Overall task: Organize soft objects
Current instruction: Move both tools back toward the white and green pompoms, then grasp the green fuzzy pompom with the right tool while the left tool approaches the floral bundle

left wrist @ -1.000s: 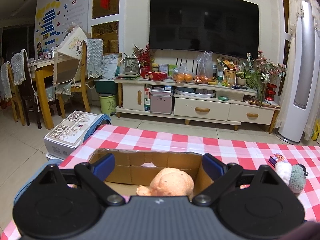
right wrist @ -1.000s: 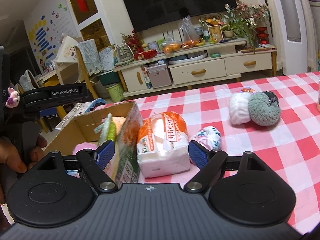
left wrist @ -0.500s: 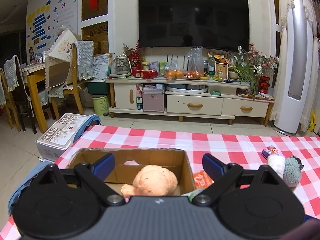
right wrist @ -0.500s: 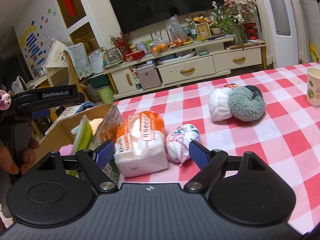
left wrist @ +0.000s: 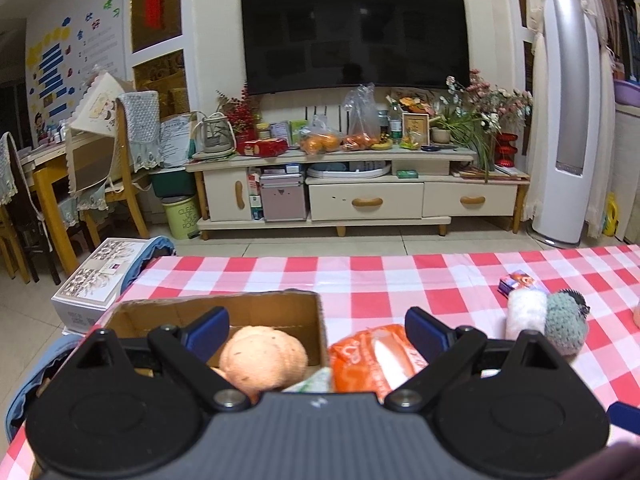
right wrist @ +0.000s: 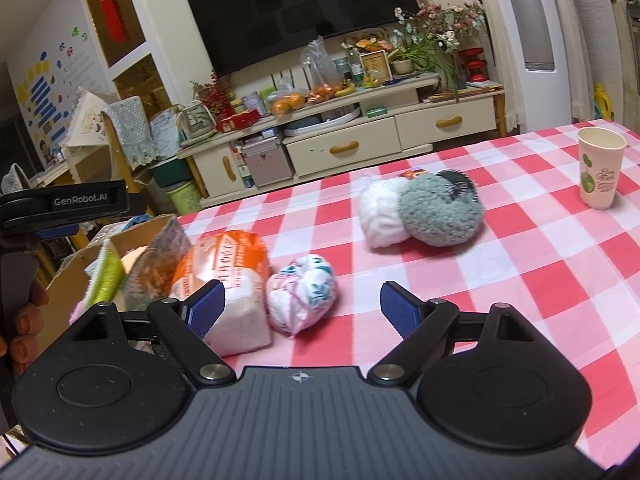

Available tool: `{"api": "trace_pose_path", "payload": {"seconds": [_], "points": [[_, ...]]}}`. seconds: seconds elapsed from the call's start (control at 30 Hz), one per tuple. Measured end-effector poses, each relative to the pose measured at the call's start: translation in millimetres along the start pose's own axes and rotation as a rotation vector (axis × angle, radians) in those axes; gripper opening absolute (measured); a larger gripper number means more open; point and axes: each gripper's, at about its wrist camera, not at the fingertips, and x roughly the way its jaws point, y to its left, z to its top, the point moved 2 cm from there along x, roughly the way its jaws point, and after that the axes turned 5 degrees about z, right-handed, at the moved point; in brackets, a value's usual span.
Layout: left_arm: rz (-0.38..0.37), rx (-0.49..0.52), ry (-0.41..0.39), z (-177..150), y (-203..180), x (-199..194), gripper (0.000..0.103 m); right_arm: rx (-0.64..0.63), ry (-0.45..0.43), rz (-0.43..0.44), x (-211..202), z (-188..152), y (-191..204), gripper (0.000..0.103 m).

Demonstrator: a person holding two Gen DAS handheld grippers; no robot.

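— Progress first: how much had you sorted at that moment?

— Part of it. Your cardboard box (left wrist: 280, 312) at the table's (right wrist: 520, 264) left end already held a peach plush toy (left wrist: 262, 356), and the right wrist view showed a green-and-white soft piece (right wrist: 105, 276) and a crinkly clear packet (right wrist: 160, 264) standing in it too.

— And what was left for me?

— Four soft things, by my count. The orange tissue pack (right wrist: 228, 280) lay just outside the box, touching its right wall. The knotted floral cloth bundle (right wrist: 302, 292) sat right beside that pack. Farther across the checked cloth, the white fluffy ball (right wrist: 378, 216) and the grey knitted ball (right wrist: 440, 216) pressed against each other, well apart from the box. The paper cup (right wrist: 600, 172) near the far right edge looked rigid, so I doubt it was yours to pack.

— What about my claws?

— Your left claw (left wrist: 316, 330) stood spread wide and empty, hanging above the box's right wall with the plush toy and the tissue pack under its gap. Your right claw (right wrist: 302, 306) was equally wide and held nothing; the floral bundle lay between its fingers, the left pad (right wrist: 206, 308) close against the tissue pack, though I could not tell whether it touched.
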Motion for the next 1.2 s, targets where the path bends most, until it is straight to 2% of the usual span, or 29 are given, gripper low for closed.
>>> {"api": "trace_pose_path", "payload": {"seconds": [0.37, 0.7, 1.2], "points": [[-0.039, 0.051, 0.0, -4, -29, -1, 0.095, 0.022, -0.044, -0.066, -2, -1, -23, 0.103], [-0.119, 0.121, -0.005, -13, -60, -4, 0.095, 0.016, -0.077, -0.143, 17, 4, -56, 0.103], [-0.266, 0.266, 0.014, -41, -126, 2, 0.095, 0.047, -0.074, -0.101, 59, 31, -97, 0.103]]}}
